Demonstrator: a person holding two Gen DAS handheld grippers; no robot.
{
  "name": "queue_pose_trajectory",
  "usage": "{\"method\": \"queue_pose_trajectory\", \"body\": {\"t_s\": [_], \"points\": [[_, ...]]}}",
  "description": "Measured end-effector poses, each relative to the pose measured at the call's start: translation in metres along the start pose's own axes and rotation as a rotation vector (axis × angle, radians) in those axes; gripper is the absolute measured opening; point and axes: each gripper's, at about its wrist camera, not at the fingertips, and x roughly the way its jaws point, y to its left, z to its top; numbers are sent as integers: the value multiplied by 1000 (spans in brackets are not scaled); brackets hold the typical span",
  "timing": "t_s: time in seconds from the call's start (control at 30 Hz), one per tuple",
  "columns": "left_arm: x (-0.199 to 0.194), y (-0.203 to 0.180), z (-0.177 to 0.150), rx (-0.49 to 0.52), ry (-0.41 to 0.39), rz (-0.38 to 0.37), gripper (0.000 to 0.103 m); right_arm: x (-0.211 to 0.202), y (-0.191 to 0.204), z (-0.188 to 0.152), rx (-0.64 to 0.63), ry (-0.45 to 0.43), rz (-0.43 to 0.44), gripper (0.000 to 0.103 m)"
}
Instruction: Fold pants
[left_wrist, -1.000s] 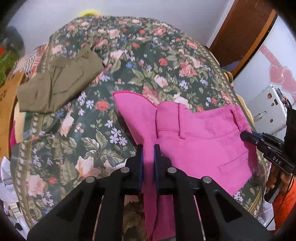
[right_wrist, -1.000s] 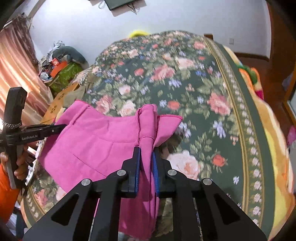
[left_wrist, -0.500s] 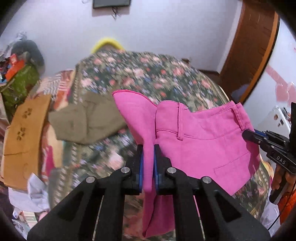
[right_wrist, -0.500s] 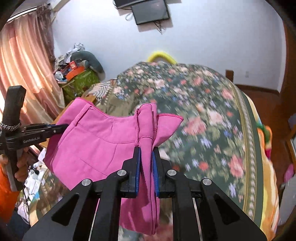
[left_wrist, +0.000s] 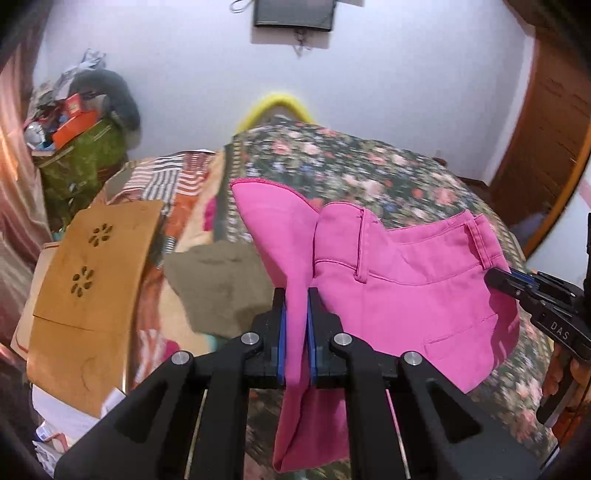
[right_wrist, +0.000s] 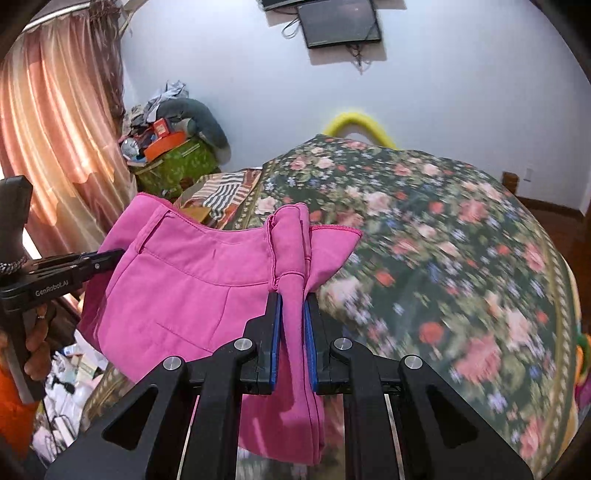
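Nearest the left wrist lens, at 6 o'clock, the left gripper (left_wrist: 294, 332) is clamped on a bunched corner of the pink pants (left_wrist: 406, 295), cloth pinched between its blue pads; same story in the right wrist view, where the right gripper (right_wrist: 293, 332) is closed on the opposite waist corner of the pants (right_wrist: 192, 288). The waistband is stretched between the two tools, garment lifted off the floral bedspread (right_wrist: 461, 258) and hanging in the air, legs drooping out of frame below (lower part not visible). Progress guess: early, pants only picked up and spread, no fold visible yet; laying flat and folding remain. Both grippers tilt downward toward the bed, each one showing at the side of the other's view, at 3 and 9 o'clock. Farther off at 9 o'clock lies an olive garment (left_wrist: 221, 291) on the bed, then a cardboard sheet (left_wrist: 92, 280), then the wall.
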Motion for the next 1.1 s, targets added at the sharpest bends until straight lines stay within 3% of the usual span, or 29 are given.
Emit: {"method": "queue_pose_trajectory", "body": {"t_s": [0.3, 0.67, 0.93, 1.0, 1.1], "points": [[90, 63, 14, -81, 65, 99, 9, 96, 25, 25, -61, 48, -7, 10], [192, 85, -3, -116, 208, 132, 9, 173, 20, 17, -112, 178, -69, 11], [191, 86, -20, -81, 243, 152, 12, 169, 16, 8, -139, 200, -107, 17], [183, 88, -19, -78, 241, 159, 14, 164, 14, 9, -137, 211, -127, 35], [159, 87, -17, -54, 226, 167, 14, 143, 15, 13, -137, 187, -143, 44]]}}
